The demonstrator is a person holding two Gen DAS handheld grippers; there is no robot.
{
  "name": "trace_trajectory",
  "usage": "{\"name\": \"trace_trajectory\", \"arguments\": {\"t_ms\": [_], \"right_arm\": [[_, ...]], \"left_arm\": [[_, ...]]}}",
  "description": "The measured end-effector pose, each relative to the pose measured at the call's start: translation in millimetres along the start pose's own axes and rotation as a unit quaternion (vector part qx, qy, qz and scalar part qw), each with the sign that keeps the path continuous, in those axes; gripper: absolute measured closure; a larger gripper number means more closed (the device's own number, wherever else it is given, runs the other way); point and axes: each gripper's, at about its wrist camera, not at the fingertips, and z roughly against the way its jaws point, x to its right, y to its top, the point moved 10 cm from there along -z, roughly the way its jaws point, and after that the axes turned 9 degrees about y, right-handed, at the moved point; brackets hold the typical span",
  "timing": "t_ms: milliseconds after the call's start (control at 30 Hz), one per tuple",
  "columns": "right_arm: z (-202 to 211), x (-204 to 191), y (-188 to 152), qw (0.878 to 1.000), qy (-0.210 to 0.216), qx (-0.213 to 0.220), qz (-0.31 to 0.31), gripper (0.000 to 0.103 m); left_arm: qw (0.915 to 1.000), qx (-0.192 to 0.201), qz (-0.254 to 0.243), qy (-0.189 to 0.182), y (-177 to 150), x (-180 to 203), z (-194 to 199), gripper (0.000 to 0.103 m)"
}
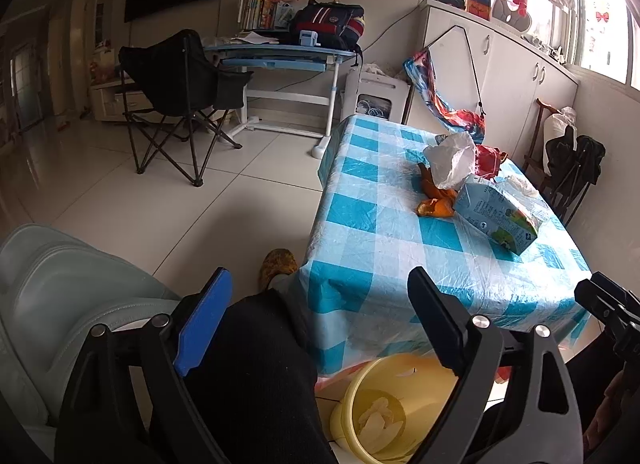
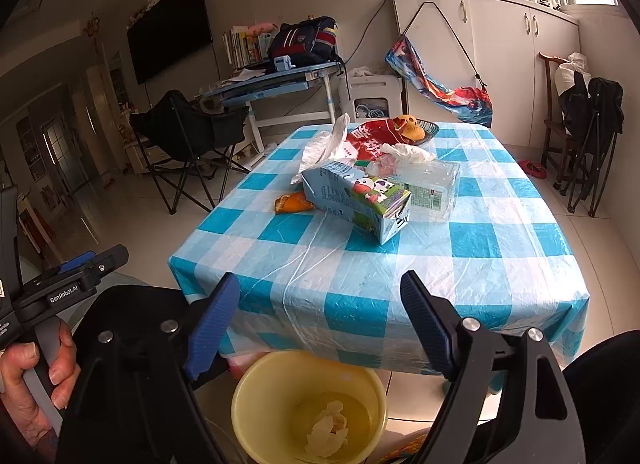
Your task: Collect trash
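Below, both grippers gape over yellow bin

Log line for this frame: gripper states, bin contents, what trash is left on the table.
left gripper: open, empty | right gripper: open, empty | yellow bin: crumpled tissue inside | table: milk carton, orange peel, plastic bag

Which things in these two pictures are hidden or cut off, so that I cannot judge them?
- Yellow bin: its near rim is cut off by the bottom edge in the right wrist view; the left gripper covers part of it in the left wrist view.
- Orange peel: partly behind the milk carton.
- Plate: mostly hidden by the red snack bag.
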Motion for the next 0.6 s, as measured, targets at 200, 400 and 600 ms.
{"name": "trace_trajectory", "arguments": {"t_ms": [200,400,600], "right_arm": [[0.6,0.7,0.7,1.000,-0.001,0.003,-0.003,0.023],[0.0,-0.6,0.7,1.000,-0.001,0.000,0.000,0.023],[0.1,-0.7,0.7,1.000,-0.001,0.000,0.001,0.023]], "left_arm": [[1.0000,-0.002,0.003,0.000,-0.9,-0.3,-0.8,0.016],[1.0000,-0.002,0.003,0.000,-0.7,-0.6,-0.8,0.016],[1.0000,-0.002,0.003,0.000,-0.7,-0.4,-0.8,0.016]]}}
